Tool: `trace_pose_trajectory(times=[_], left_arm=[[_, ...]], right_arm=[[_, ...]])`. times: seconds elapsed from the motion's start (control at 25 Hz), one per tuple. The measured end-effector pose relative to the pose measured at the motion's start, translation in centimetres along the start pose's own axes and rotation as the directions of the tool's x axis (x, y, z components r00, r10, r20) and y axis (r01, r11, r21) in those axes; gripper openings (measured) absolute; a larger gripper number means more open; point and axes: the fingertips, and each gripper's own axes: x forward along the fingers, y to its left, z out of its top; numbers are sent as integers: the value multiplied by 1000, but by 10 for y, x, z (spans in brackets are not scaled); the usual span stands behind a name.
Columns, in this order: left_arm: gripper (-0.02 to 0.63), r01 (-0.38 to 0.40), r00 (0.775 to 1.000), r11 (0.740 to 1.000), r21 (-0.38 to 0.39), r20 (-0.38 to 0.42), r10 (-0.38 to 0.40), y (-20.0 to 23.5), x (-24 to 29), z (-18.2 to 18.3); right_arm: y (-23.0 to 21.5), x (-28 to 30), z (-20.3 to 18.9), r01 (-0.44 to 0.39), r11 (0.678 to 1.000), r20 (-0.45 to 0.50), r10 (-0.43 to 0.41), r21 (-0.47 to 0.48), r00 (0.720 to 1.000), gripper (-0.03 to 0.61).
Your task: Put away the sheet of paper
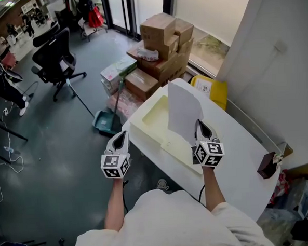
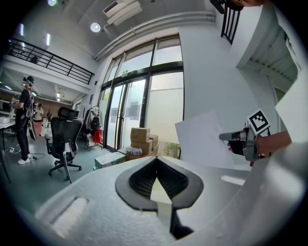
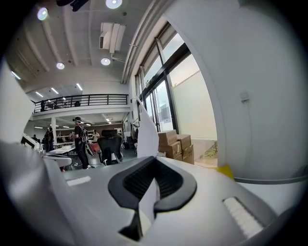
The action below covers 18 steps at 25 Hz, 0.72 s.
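White paper is pinched by its lower edge in the right gripper (image 1: 200,123), whose jaws are closed flat on it. The sheet of paper (image 1: 184,110) stands upright above them, near the middle of the head view, clear of any surface. The left gripper (image 1: 121,136) sits lower left of centre. Its jaws look drawn together with nothing between them; only a pale sliver of the scene beyond shows through the pads in its own view.

Just behind and below the sheet is a shallow cream tray (image 1: 149,128) on the white worktop (image 1: 239,156), which runs toward the lower right. The left gripper hangs over the floor, just off the worktop's near edge. Stacked cardboard boxes (image 1: 162,39) fill the upper middle, and an office chair (image 1: 53,56) stands at upper left.

The step in hand looks like the carry: the sheet is lifted and not yet set down. If the tray is its place, the next move calls for tipping the sheet flat over the tray before the jaws part. The limp paper could fold or catch on the rim.
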Motion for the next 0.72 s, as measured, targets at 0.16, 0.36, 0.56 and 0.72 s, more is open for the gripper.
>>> trace_pose_trajectory(times=[0.16,0.36,0.56,0.72], left_arm=[[3,2,1000,1000,11,-11,-2,-3,17,1],[3,9,999,1000,18,-46,-8,-11,26,-9],[3,4,997,1000,5,-75,-3,-1,25,-21],[3,33,996,999,5,-85,-32,1,33,-23]], right_arm=[[-7,13,-1,-11,1000,0,11,21,1000,2],[-15,22,-11,-13,999,-20,14,43,1000,2],[-17,22,-25,3,998,-49,0,59,999,2],[-16,21,-30,26,998,-62,-23,55,998,2]])
